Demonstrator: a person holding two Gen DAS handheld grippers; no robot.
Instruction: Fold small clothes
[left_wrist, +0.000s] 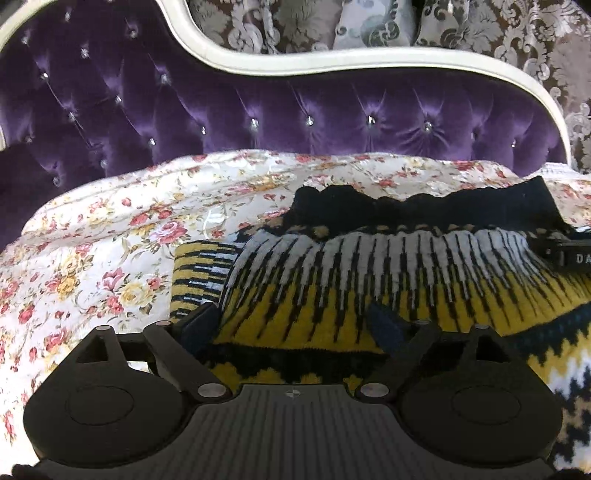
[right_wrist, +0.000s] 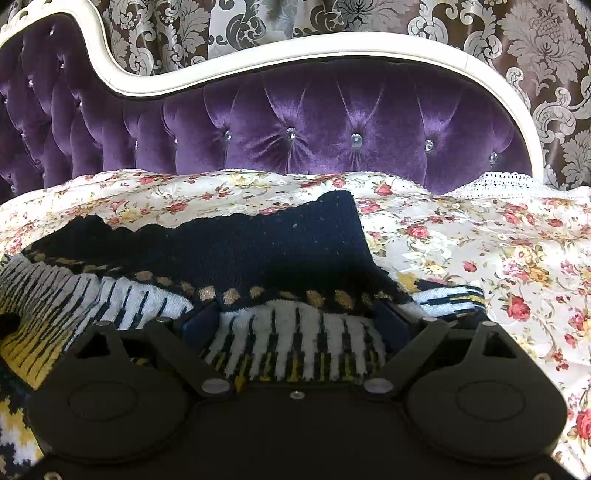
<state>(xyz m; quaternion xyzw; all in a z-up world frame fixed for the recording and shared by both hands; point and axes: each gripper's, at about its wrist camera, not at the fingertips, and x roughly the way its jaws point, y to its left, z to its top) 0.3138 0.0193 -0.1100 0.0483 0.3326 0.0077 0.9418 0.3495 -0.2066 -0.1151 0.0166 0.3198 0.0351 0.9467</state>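
Observation:
A knitted sweater (left_wrist: 369, 266) in yellow, white and navy lies on a floral bedspread (left_wrist: 92, 258), its navy top band toward the headboard. My left gripper (left_wrist: 291, 325) is open, its fingers spread wide over the sweater's left part, next to a striped sleeve (left_wrist: 199, 273). My right gripper (right_wrist: 295, 317) is also open, fingers spread over the sweater's (right_wrist: 258, 251) white and black stripes just below the navy band. A striped cuff (right_wrist: 450, 299) sticks out by its right finger. The right gripper's body shows at the left wrist view's right edge (left_wrist: 569, 254).
A purple tufted headboard (left_wrist: 258, 118) with a white frame stands behind the bed. Patterned curtains (right_wrist: 535, 55) hang beyond it. Floral bedspread (right_wrist: 498, 277) lies to the right of the sweater, with a lace edge (right_wrist: 498, 181) near the headboard.

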